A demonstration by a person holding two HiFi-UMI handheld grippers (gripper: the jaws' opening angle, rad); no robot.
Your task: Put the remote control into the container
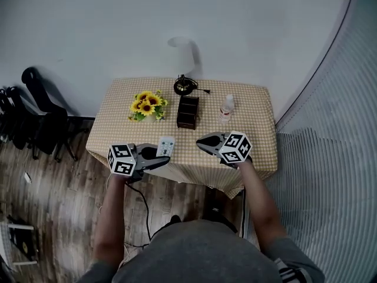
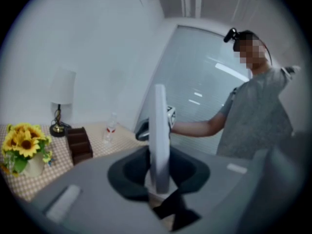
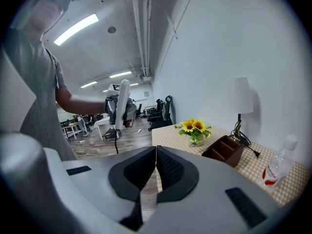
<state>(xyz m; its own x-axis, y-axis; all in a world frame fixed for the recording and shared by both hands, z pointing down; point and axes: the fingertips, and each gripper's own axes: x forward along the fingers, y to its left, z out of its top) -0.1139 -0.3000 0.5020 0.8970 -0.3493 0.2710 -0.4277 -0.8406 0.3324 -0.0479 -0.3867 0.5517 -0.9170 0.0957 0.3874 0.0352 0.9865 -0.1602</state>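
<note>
A white remote control (image 1: 166,146) is clamped edge-on in my left gripper (image 1: 160,156), over the front edge of the table. In the left gripper view the remote (image 2: 159,140) stands upright between the pads. The container, a brown wooden organiser with compartments (image 1: 188,112), stands at the table's middle, beyond both grippers. It also shows as the organiser (image 2: 79,144) in the left gripper view and as the organiser (image 3: 225,151) in the right gripper view. My right gripper (image 1: 201,142) hovers to the right of the remote, its jaws shut with nothing between them (image 3: 156,156).
On the checked tablecloth (image 1: 253,134) stand a vase of sunflowers (image 1: 147,105) left of the organiser, a lamp (image 1: 184,84) behind it and a plastic bottle (image 1: 226,108) to its right. Black chairs (image 1: 35,117) stand on the wooden floor at the left.
</note>
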